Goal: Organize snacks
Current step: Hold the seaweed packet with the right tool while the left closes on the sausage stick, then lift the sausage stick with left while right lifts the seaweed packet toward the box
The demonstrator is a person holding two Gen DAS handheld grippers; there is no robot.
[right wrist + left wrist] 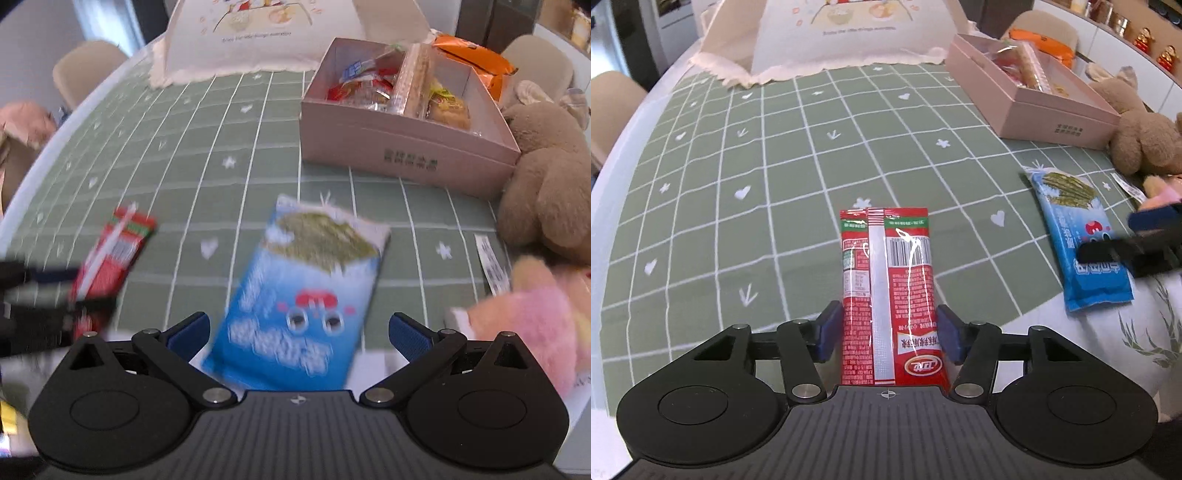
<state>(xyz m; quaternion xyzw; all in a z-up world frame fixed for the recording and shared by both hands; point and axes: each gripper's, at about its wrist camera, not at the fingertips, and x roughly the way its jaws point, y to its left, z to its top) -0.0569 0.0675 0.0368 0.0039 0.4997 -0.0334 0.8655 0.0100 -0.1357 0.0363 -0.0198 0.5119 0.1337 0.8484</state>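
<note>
My left gripper (889, 325) is shut on a red snack packet (886, 273), back side up, its blue pads pressing both long edges near the table's front edge. The packet also shows, blurred, in the right wrist view (114, 254). A blue seaweed snack packet (1078, 240) lies on the green checked tablecloth (775, 166) to the right. My right gripper (298, 332) is open, its pads on either side of the blue packet (306, 295) without touching it. A pink open box (406, 155) holding several snacks stands at the back right.
A brown plush bear (546, 192) sits right of the box, a pink plush toy (535, 317) in front of it. A white printed paper bag (849, 37) stands at the back. An orange packet (476, 59) lies behind the box. Chairs surround the table.
</note>
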